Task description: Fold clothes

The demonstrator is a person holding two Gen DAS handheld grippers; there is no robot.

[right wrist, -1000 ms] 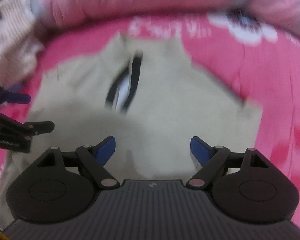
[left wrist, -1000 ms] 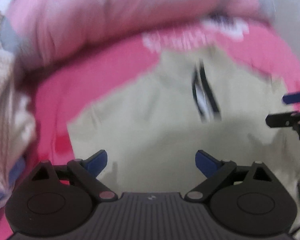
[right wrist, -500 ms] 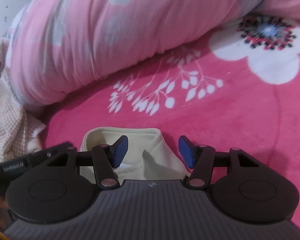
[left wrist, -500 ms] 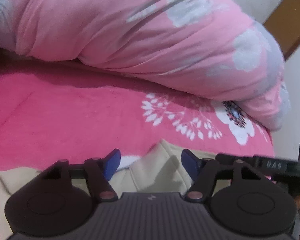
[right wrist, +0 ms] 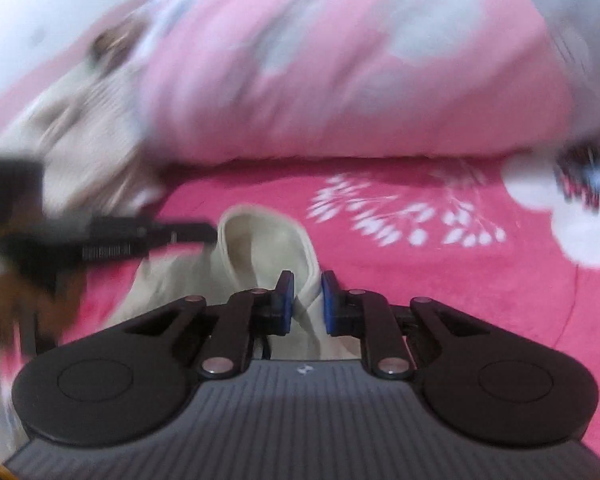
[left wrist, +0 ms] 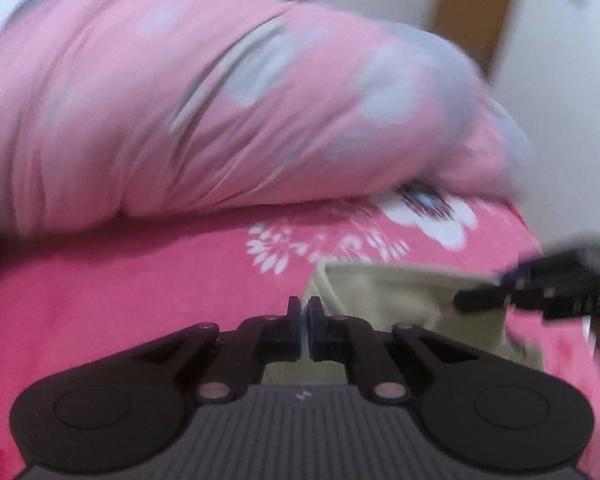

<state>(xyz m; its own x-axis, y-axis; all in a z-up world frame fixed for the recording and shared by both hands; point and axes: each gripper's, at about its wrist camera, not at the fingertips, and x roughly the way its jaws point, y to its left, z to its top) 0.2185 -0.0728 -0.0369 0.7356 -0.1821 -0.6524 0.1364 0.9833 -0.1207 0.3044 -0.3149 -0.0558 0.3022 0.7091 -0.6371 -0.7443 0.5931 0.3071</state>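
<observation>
A beige garment (left wrist: 400, 296) lies on the pink bedsheet (left wrist: 140, 280), its upper edge lifted into a loop (right wrist: 260, 236) between the two grippers. My left gripper (left wrist: 304, 320) is shut, pinching the cloth's left corner. In the right wrist view its tip (right wrist: 208, 232) meets the raised edge. My right gripper (right wrist: 306, 300) has its jaws closing, and a fold of the beige cloth is bunched between the blue pads (right wrist: 286, 304). In the left wrist view the right gripper (left wrist: 464, 302) comes in from the right over the garment. Both views are blurred.
A rolled pink quilt (left wrist: 220, 100) with pale flowers lies across the bed just beyond the garment. A cream knitted cloth (right wrist: 80, 120) is heaped at the left of the right wrist view. A white wall and a brown wooden frame (left wrist: 472, 12) stand behind the bed.
Both grippers' jaws have closed from wide open onto the garment's top edge. The edge now stands up in a loop, and both views have swung sideways.
</observation>
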